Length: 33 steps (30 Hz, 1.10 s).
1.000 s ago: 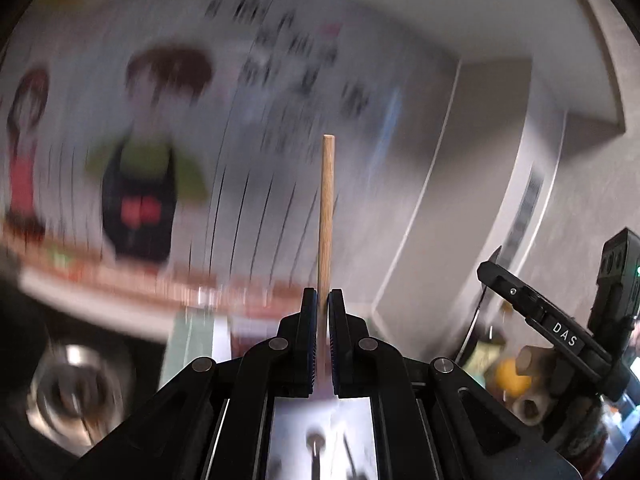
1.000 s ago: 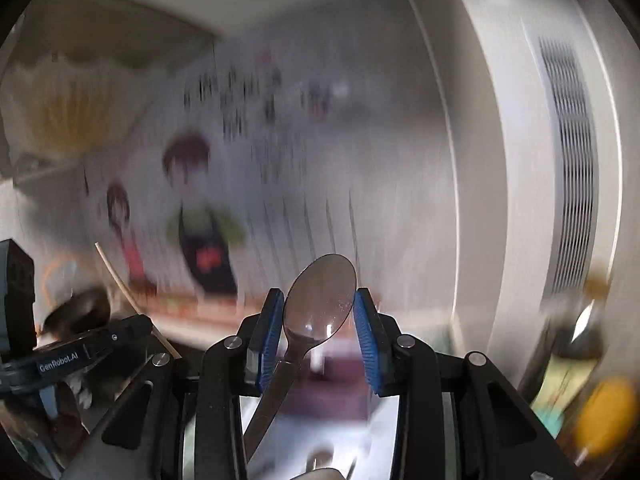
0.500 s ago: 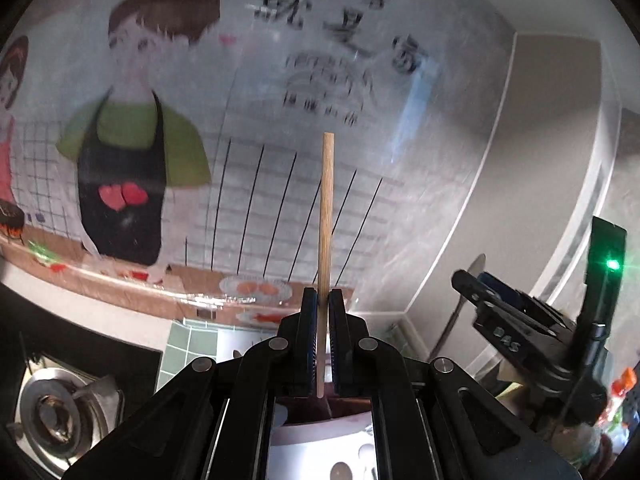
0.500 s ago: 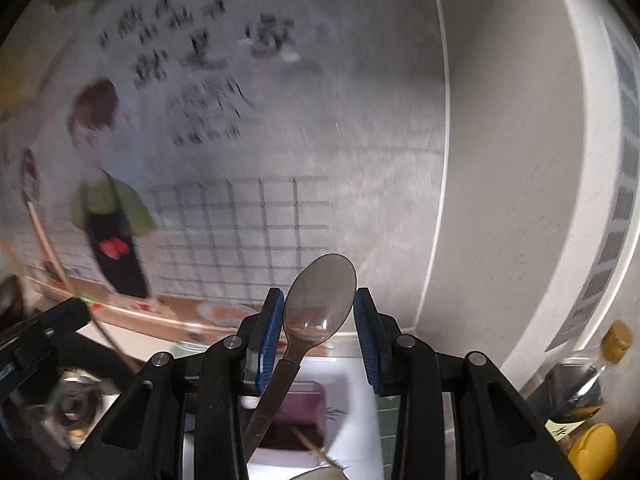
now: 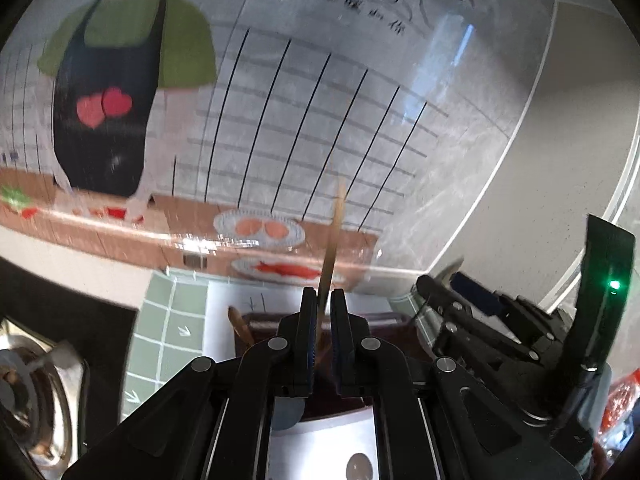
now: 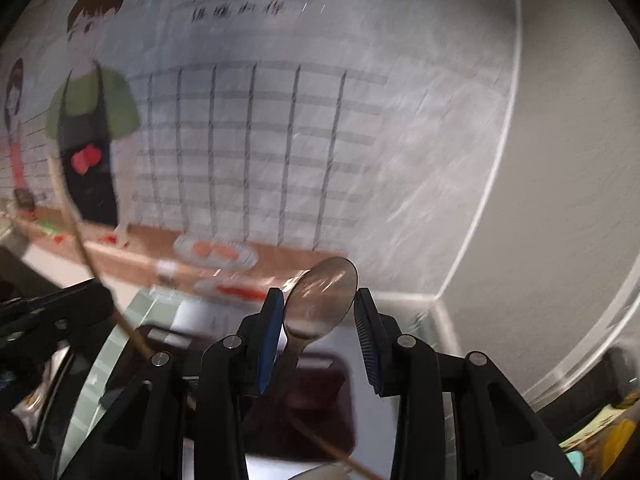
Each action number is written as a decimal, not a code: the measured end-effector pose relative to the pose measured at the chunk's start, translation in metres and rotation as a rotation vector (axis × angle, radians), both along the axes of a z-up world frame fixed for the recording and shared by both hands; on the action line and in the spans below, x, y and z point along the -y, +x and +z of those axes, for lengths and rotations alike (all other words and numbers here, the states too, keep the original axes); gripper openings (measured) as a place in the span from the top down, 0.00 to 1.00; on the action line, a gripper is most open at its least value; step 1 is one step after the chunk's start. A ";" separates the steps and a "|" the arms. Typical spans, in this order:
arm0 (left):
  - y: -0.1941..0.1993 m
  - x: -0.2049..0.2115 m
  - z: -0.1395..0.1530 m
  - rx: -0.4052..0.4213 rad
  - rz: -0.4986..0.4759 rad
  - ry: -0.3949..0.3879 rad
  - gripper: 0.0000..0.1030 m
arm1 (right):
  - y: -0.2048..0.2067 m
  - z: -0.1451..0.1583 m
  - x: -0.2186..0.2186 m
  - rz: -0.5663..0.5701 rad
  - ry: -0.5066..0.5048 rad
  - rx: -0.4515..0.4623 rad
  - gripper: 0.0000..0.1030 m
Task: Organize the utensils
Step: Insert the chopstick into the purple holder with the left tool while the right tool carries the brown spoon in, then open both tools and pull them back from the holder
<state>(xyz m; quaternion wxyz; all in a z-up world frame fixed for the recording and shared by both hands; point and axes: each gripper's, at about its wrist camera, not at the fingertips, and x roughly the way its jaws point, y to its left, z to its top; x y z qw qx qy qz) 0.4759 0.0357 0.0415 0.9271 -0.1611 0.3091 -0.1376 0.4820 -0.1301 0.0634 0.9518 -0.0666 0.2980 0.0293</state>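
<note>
- Between the pads of the left tool (image 5: 323, 308) we've got a wooden chopstick (image 5: 334, 232). It sticks up past the tips and leans off to the tool's right, pretty blurry.
- That tool's jaws are easing apart right now. There's a sliver of gap on each side of the chopstick, so we'd call it loose in there, not pinched.
- The right tool (image 6: 318, 312) is clamped on a metal spoon (image 6: 324, 292). The bowl sits up between the blue pads, tipped a bit, and the handle runs down and back under the tool's left finger.
- Just below and ahead of both tools is a dark maroon tray (image 5: 384, 317) on a white sheet (image 5: 328, 448), which lies on the green-tiled bench (image 5: 168, 332).
- Under the right tool, a second chopstick (image 6: 320, 440) lies slanted across the tray.
- The two tools are side by side, close together. Each one shows up at the edge of the other's view.
- Straight ahead of both is a wall poster (image 5: 108, 92) with a cartoon cook in a black apron, and off to the left tool's far left there's a stove burner (image 5: 24, 392).
</note>
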 end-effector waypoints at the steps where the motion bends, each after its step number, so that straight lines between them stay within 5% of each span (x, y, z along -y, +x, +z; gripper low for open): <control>1: 0.001 -0.001 -0.003 -0.012 -0.002 -0.014 0.77 | 0.000 -0.003 0.002 0.023 0.030 -0.026 0.67; 4: -0.002 -0.004 -0.005 -0.024 0.005 -0.048 0.54 | -0.005 -0.003 0.011 0.056 0.098 -0.059 0.67; 12: -0.053 -0.014 0.021 0.034 0.083 -0.030 0.53 | -0.064 0.053 0.049 0.157 0.260 0.072 0.66; 18: -0.092 -0.011 0.008 0.000 0.095 0.053 0.52 | -0.103 0.056 0.072 0.169 0.317 0.064 0.65; 24: -0.123 -0.005 -0.035 -0.118 0.078 0.090 0.52 | -0.136 0.023 0.074 0.212 0.244 -0.011 0.65; 33: -0.156 -0.005 -0.084 -0.258 0.063 0.169 0.52 | -0.154 -0.072 0.078 0.175 0.179 -0.265 0.65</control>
